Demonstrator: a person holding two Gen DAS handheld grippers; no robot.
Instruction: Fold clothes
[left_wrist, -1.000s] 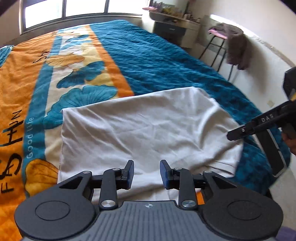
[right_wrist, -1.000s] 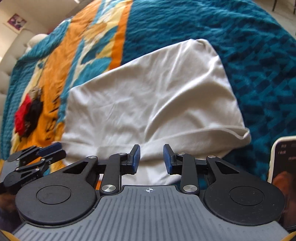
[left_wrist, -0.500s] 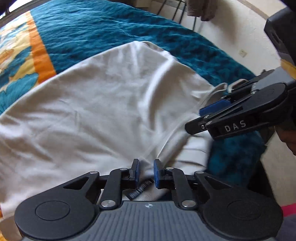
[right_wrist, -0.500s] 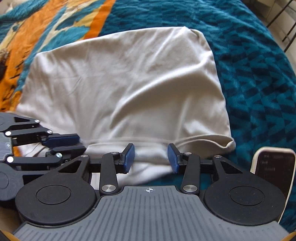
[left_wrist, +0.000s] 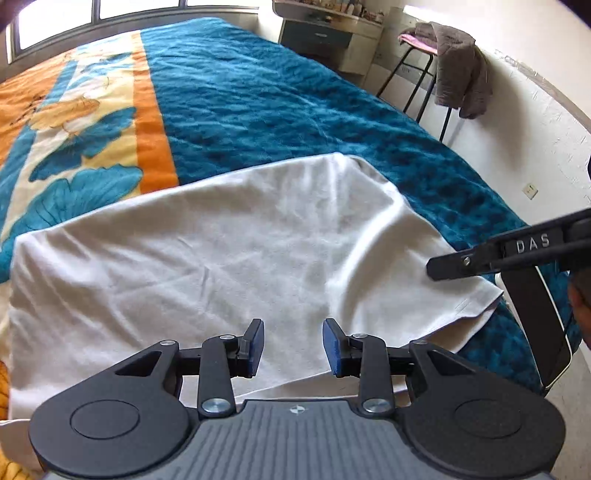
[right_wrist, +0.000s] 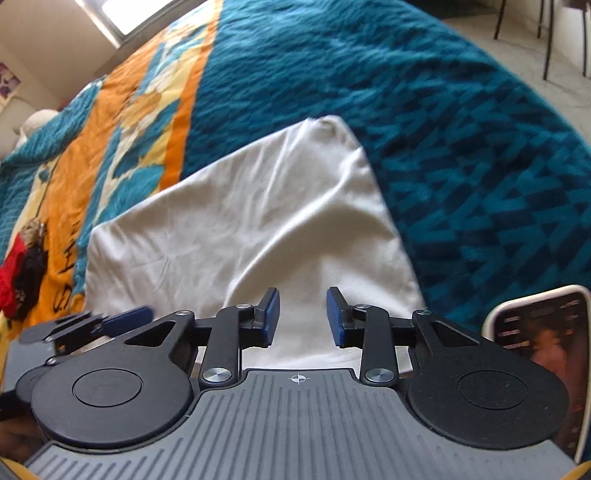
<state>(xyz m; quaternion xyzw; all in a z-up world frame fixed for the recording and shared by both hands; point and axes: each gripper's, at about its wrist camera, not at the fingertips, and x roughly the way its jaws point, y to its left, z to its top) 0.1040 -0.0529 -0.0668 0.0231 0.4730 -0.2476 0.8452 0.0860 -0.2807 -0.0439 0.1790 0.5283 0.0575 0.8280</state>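
Left wrist view: my left gripper (left_wrist: 293, 346) hovers over the near hem of the white garment (left_wrist: 229, 258), which lies folded on the blue bedspread (left_wrist: 277, 103). Its jaws are opening, with nothing pinched between them. The right gripper (left_wrist: 443, 268) reaches in from 3 o'clock above the garment's right corner. I would take the hem low and square here.

Right wrist view: my right gripper (right_wrist: 302, 316) has its jaws closing, apart and empty, over the same hem. The left gripper (right_wrist: 110, 319) sits at 9 o'clock. I should grip both corners evenly before lifting.
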